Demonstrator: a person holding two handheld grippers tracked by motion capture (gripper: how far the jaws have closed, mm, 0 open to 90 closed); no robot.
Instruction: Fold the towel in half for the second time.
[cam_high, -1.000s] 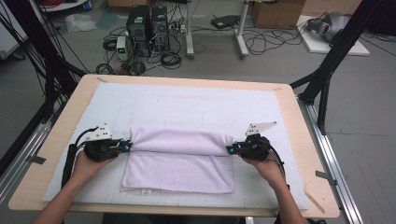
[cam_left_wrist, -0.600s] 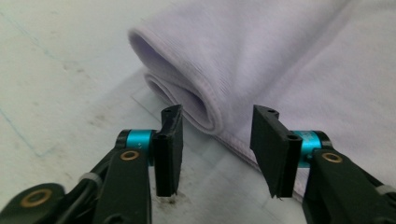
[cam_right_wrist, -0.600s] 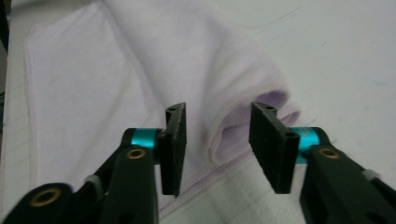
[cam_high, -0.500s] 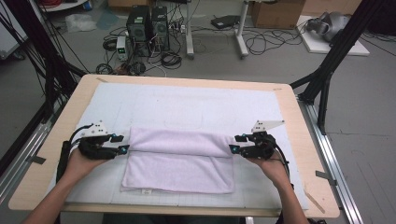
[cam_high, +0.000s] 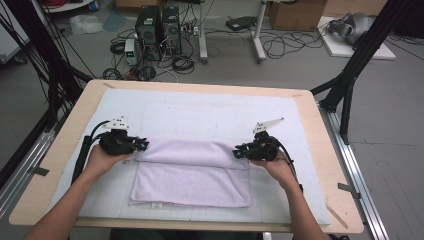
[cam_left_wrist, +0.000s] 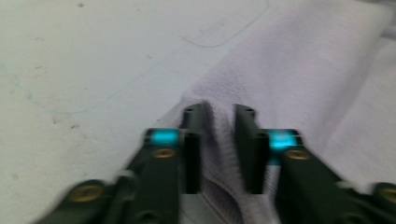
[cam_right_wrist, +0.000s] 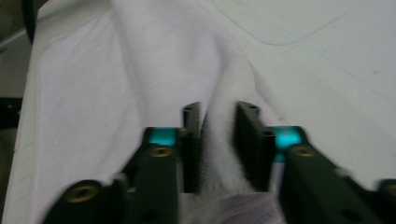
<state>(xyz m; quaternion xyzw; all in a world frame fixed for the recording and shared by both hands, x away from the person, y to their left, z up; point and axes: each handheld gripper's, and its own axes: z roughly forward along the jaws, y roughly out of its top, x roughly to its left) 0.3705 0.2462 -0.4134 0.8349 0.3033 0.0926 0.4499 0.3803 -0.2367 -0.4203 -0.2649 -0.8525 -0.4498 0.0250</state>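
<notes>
A pale lilac towel (cam_high: 192, 177) lies folded on the white mat (cam_high: 200, 110), its far part rolled over into a thick fold. My left gripper (cam_high: 141, 145) is at the fold's left end and my right gripper (cam_high: 238, 150) at its right end. In the left gripper view the jaws (cam_left_wrist: 219, 112) stand close together, pinching a ridge of towel (cam_left_wrist: 289, 70). The right gripper view shows the same: jaws (cam_right_wrist: 218, 109) closed narrowly on a raised ridge of towel (cam_right_wrist: 93, 93).
The mat covers most of the wooden table (cam_high: 312, 125), with bare mat beyond the towel and at both sides. Black frame posts (cam_high: 350, 75) stand at the table's right and left. Computers and cables (cam_high: 160, 25) sit on the floor behind.
Both grippers drew slightly outward half a second ago and have come back in at the fold's ends. The towel's outline has hardly changed.
</notes>
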